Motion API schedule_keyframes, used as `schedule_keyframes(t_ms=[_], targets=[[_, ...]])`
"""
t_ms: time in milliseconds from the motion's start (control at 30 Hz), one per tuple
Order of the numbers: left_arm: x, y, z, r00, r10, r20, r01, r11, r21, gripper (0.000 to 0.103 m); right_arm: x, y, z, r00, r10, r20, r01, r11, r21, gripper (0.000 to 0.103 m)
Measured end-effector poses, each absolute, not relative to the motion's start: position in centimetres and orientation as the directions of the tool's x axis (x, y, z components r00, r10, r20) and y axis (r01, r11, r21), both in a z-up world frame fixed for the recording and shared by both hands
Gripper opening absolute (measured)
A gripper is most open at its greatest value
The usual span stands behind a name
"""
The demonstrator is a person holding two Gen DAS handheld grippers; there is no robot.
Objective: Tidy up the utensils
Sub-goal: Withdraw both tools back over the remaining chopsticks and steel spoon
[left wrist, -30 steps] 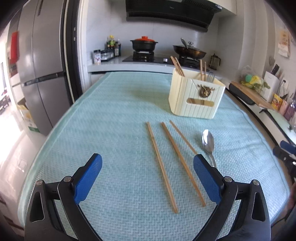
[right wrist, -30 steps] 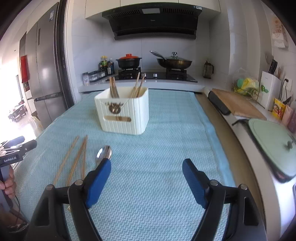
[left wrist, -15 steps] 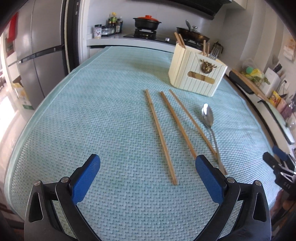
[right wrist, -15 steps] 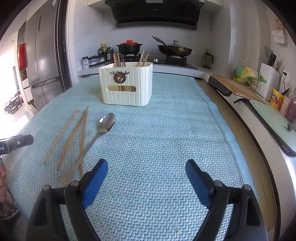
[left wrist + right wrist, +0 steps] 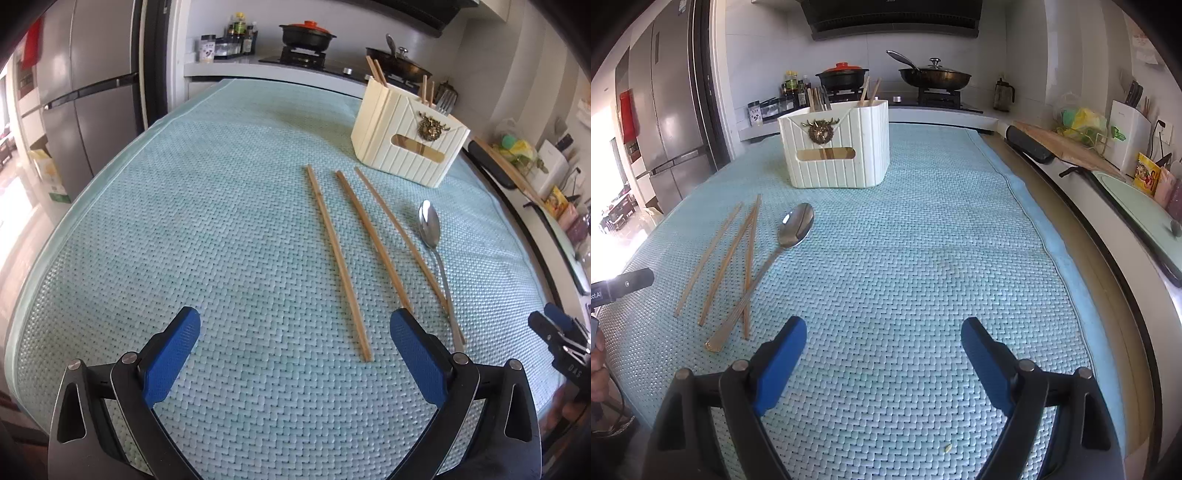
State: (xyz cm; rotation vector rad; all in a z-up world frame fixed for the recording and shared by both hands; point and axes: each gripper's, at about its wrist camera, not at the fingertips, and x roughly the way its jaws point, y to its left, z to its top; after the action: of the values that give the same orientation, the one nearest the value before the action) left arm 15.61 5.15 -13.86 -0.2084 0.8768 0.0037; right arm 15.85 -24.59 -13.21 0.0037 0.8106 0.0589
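Observation:
Three wooden chopsticks [image 5: 338, 258] [image 5: 727, 258] lie side by side on the pale blue woven mat [image 5: 221, 221] [image 5: 923, 258]. A metal spoon [image 5: 430, 225] [image 5: 796, 225] rests beside them, its handle crossing the nearest chopstick. A cream ribbed utensil holder [image 5: 406, 140] [image 5: 838, 147] stands beyond, with chopsticks and a fork inside. My left gripper [image 5: 295, 339] hovers open over the mat, just short of the chopsticks' near ends. My right gripper [image 5: 884, 343] is open over bare mat, right of the spoon handle. Nothing is between either pair of fingers.
A tall grey fridge [image 5: 92, 92] stands left of the table. A stove with a black pot [image 5: 842, 75] and a pan [image 5: 934, 75] lies behind the holder. A cutting board [image 5: 1063, 147] and a knife block [image 5: 1128, 129] sit on the right counter.
Both grippers have sunk toward the mat and tilted down, so the chopsticks and spoon fill more of each view. The right jaws have widened slightly. No utensil has moved.

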Motion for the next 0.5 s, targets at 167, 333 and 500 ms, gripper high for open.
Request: schedule_keyframes(t_ms=[167,333,500], targets=[[15.6,5.4,-14.2,0.632,-0.065,-0.772,-0.106,0.98,-0.169,0.102,17.3,-23.8,-13.1,0.673,0.086,-0.734,-0.072,0.996,0.051,0.088],[15.3,5.8,-14.1,0.631,-0.062,-0.773,-0.117,0.978,-0.175,0.102,19.0,-22.4,-12.8,0.672,0.157,-0.724,-0.099,0.988,0.122,0.087],[15.1,6.3,-14.2,0.63,-0.062,-0.774,-0.136,0.972,-0.189,0.102,21.7,-19.8,-13.4,0.651,0.197,-0.733,-0.154,0.98,0.127,0.08]])
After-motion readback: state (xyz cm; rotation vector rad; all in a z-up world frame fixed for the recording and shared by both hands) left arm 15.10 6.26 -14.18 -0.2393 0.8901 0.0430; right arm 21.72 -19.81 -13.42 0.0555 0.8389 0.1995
